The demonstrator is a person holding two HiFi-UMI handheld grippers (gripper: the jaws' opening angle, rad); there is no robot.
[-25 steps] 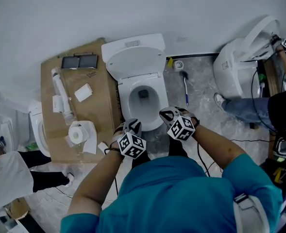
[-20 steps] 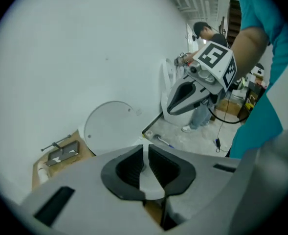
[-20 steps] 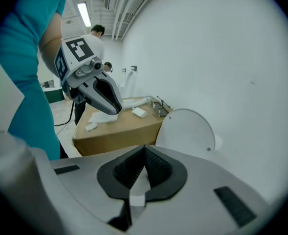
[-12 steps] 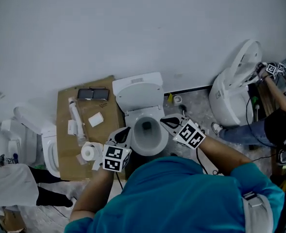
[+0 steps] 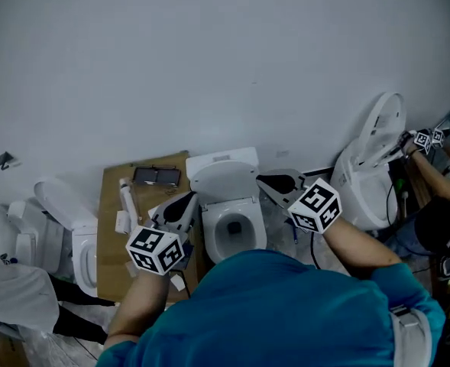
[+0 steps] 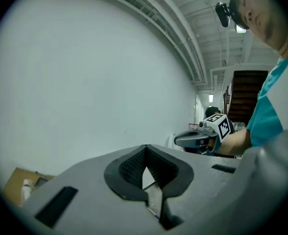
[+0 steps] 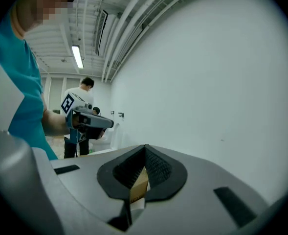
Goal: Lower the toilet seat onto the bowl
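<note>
Head view: toilet (image 5: 234, 228) on floor, below and between left gripper (image 5: 185, 203) and right gripper (image 5: 274, 183); long axis wall-to-operator; raised panel (image 5: 225, 180) against tank, seat or lid not resolvable; both arms equally near. Cardboard (image 5: 114, 205) left, second toilet (image 5: 366, 174) right; no obstruction seen

Left gripper view: jaws pressed together, empty; faces wall, toilet out of frame

Right gripper view: jaws pressed together, empty; faces wall

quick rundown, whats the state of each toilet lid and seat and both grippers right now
middle toilet lid: raised against the tank
middle toilet seat: looks down on the bowl
right toilet lid: raised
left toilet lid: raised
left gripper: fingers shut, nothing held
right gripper: fingers shut, nothing held
</note>
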